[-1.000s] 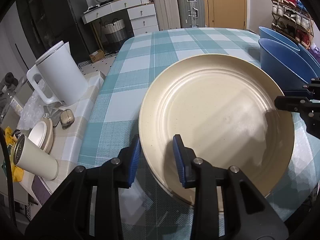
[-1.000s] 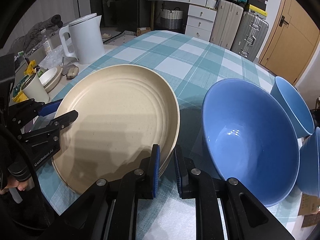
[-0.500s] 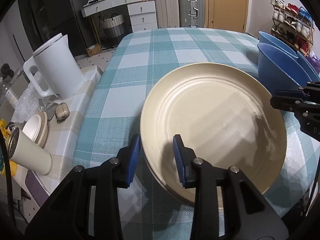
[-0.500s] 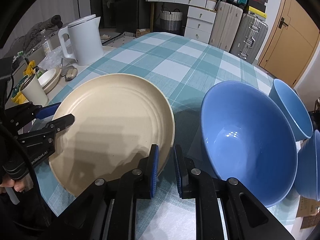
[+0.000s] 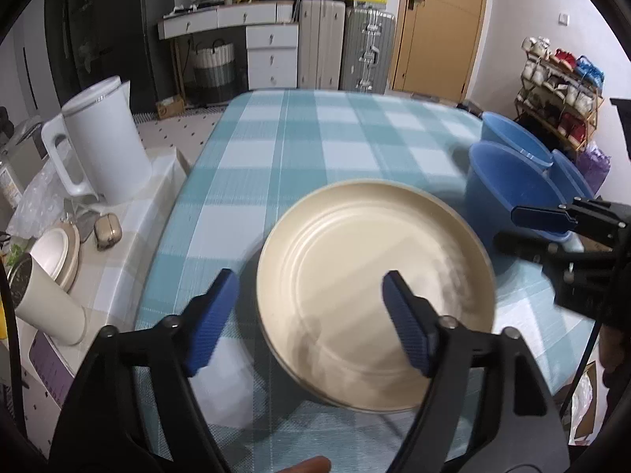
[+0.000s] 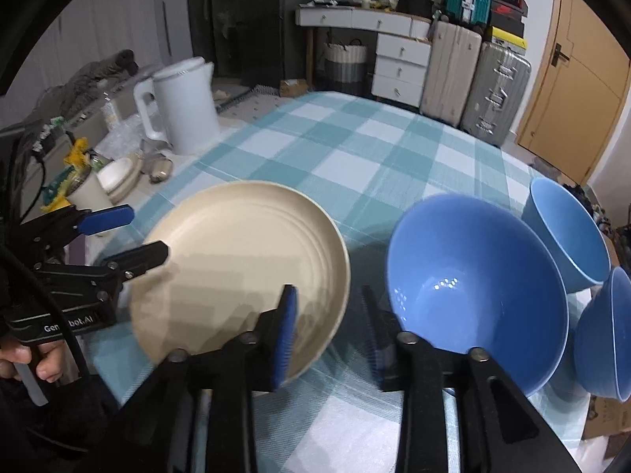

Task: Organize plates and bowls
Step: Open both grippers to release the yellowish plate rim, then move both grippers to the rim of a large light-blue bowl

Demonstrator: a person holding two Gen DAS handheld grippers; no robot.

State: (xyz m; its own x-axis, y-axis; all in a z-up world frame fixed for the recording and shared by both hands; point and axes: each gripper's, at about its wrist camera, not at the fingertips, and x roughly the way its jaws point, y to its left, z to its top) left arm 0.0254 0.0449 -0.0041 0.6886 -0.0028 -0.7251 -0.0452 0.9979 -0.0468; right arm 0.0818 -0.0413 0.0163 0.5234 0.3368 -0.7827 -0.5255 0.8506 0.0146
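The jaws of the left gripper (image 5: 309,317) are spread wide and nothing is held between them; one blue pad is seen left of the cream plate (image 5: 374,295), the other over its inner surface. The jaws of the right gripper (image 6: 329,331) are likewise parted and empty, set at the gap between the plate's rim and the large blue bowl (image 6: 475,295). The plate (apparently a stack, a second rim being visible beneath) is laid flat on the checked counter (image 5: 315,138). Two smaller blue bowls (image 6: 564,232) are placed just beyond the large one, toward the counter's right edge. A white kettle (image 5: 102,142) and a cream cup (image 5: 43,303) are seen on a side surface to the left.
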